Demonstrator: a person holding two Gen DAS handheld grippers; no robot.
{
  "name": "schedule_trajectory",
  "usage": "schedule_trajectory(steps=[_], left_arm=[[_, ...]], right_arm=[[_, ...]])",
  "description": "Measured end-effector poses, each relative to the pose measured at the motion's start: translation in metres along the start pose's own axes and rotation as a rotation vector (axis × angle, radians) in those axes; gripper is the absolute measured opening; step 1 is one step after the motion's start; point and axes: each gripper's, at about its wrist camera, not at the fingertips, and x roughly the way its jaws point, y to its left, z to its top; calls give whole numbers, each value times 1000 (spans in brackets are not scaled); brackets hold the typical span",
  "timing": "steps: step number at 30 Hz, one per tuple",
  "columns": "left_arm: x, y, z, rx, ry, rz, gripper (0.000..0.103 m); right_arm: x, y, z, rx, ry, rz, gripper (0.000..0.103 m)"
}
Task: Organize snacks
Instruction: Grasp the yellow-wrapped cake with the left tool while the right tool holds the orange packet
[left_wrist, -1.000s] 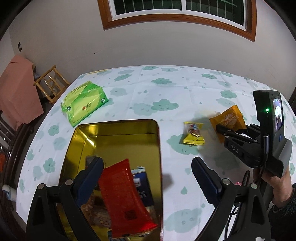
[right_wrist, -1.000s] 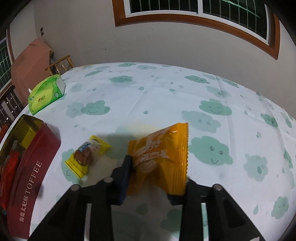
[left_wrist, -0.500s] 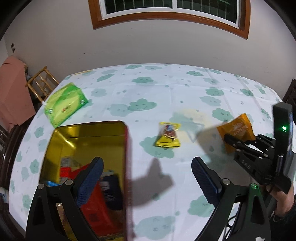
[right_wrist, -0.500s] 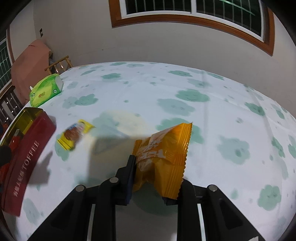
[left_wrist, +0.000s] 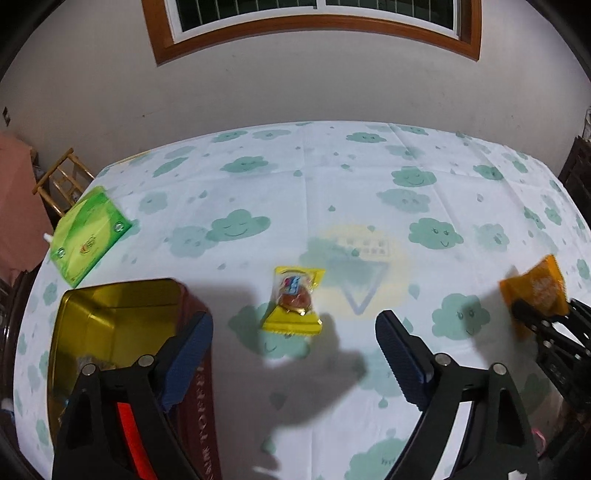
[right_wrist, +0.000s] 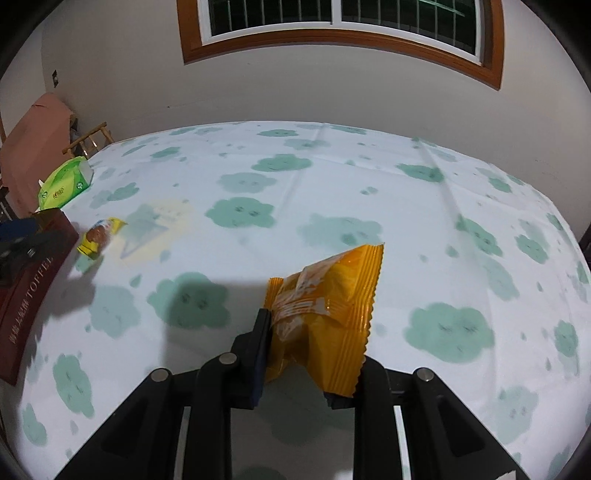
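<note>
At lower left of the left wrist view, the open gold-lined red toffee tin (left_wrist: 110, 325) already holds a few snacks. One yellow-wrapped cake packet (left_wrist: 295, 301) lies loose on the cloud-print counter (left_wrist: 332, 177), ahead of the left gripper (left_wrist: 293, 356), whose empty jaws are closing. The right gripper (right_wrist: 308, 354) is clamped on the orange crinkle-edged snack packet (right_wrist: 325, 306), lower centre of its view, so two snacks likely remain to be binned.

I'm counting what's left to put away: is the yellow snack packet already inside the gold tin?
No, the yellow snack packet lies on the cloud-print tablecloth, beside the gold tin and outside it.
</note>
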Motion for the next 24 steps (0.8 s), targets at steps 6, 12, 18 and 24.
schedule_trajectory(steps=[6, 12, 18, 24], left_arm=[[24, -1, 10, -13, 46, -26, 67], [42, 7, 14, -46, 82, -31, 55], [54, 9, 15, -58, 112, -33, 47], [56, 10, 12, -73, 130, -47, 28]], right_arm=[[-11, -18, -12, 49, -5, -6, 23], [-11, -19, -14, 56, -5, -5, 23], [-11, -20, -14, 58, -5, -3, 23], [-11, -19, -14, 57, -5, -4, 23]])
